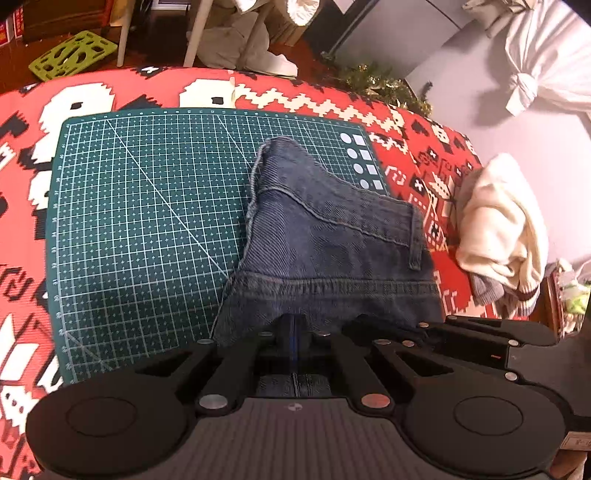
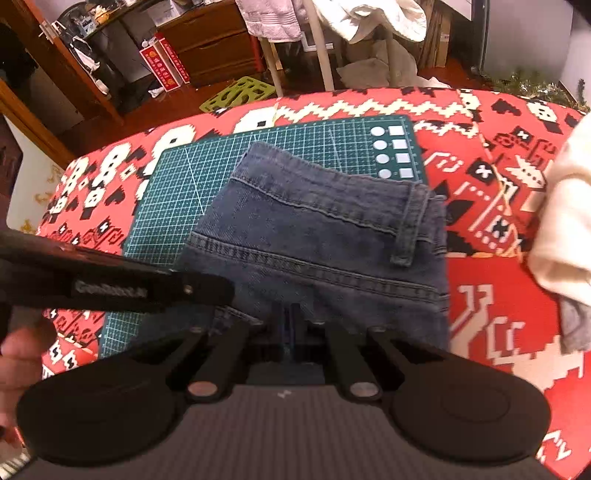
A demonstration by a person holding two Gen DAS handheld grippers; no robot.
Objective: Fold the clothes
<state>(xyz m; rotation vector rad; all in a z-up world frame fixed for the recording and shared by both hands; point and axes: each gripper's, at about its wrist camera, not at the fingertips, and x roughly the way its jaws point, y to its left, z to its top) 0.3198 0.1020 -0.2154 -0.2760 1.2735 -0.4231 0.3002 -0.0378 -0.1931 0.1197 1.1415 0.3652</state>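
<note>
A pair of blue denim jeans (image 1: pixel 332 229) lies folded on the right part of a green cutting mat (image 1: pixel 147 206); its waistband and a belt loop face the right. My left gripper (image 1: pixel 293 325) is shut on the near denim edge, and cloth shows above and below its fingers. In the right wrist view the same jeans (image 2: pixel 325 229) lie on the mat (image 2: pixel 177 192). My right gripper (image 2: pixel 291 319) is shut on their near edge too. The two grippers sit side by side: the left one's black frame (image 2: pixel 147 288) crosses the left of this view, above a hand (image 2: pixel 22 350).
The mat rests on a red, white and black patterned blanket (image 1: pixel 22 258). A cream sweater (image 1: pixel 495 229) is heaped at the blanket's right edge. Beyond the far edge are white chair legs (image 1: pixel 195 33), a green plastic board (image 1: pixel 74 55) on the floor and tinsel (image 1: pixel 384 85).
</note>
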